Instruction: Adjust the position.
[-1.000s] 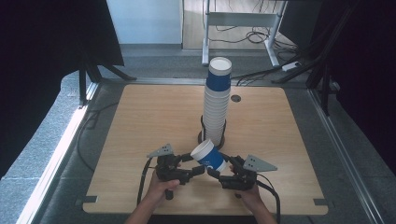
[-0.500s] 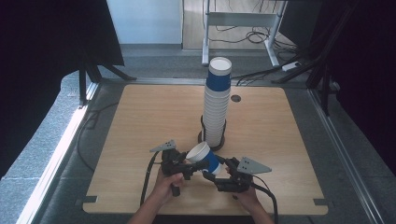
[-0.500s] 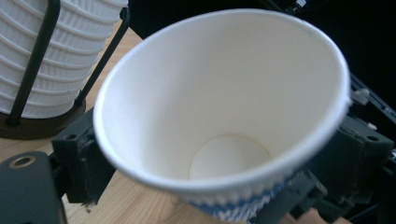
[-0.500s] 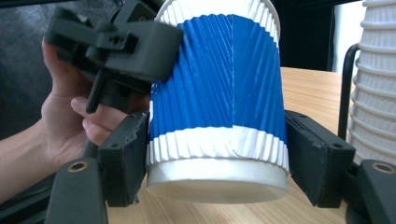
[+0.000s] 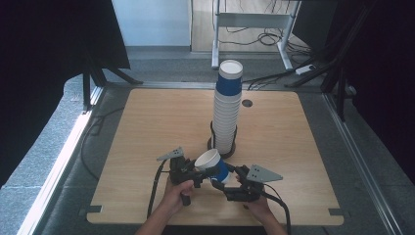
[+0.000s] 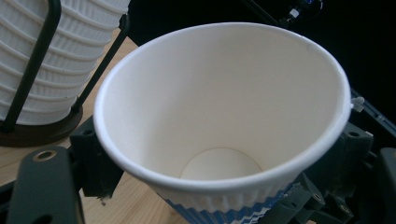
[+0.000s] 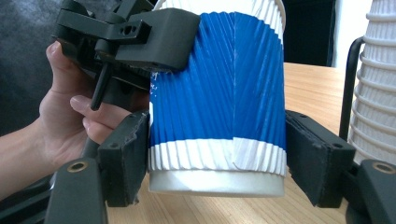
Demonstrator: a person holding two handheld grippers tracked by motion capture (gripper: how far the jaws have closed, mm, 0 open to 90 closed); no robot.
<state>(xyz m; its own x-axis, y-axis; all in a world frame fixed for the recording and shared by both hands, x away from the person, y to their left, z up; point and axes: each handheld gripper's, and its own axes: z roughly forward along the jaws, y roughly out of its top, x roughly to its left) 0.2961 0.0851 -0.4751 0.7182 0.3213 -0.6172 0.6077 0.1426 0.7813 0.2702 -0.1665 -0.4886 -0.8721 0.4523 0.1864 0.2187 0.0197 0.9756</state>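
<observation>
Holding one paper cup [image 5: 211, 164] between both grippers: left gripper [image 5: 195, 172] clamps the upper wall, right gripper [image 5: 221, 180] brackets the base, contact unclear. Advise a light squeeze and level mouth, well clear of the cup stack [image 5: 226, 117].

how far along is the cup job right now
Done: one blue and white cup is off the tall stack and held above the table. In hand: the left gripper grips near its rim, while the right gripper brackets its base, left jaw touching, right jaw slightly apart. Left: the stack in its black holder.
</observation>
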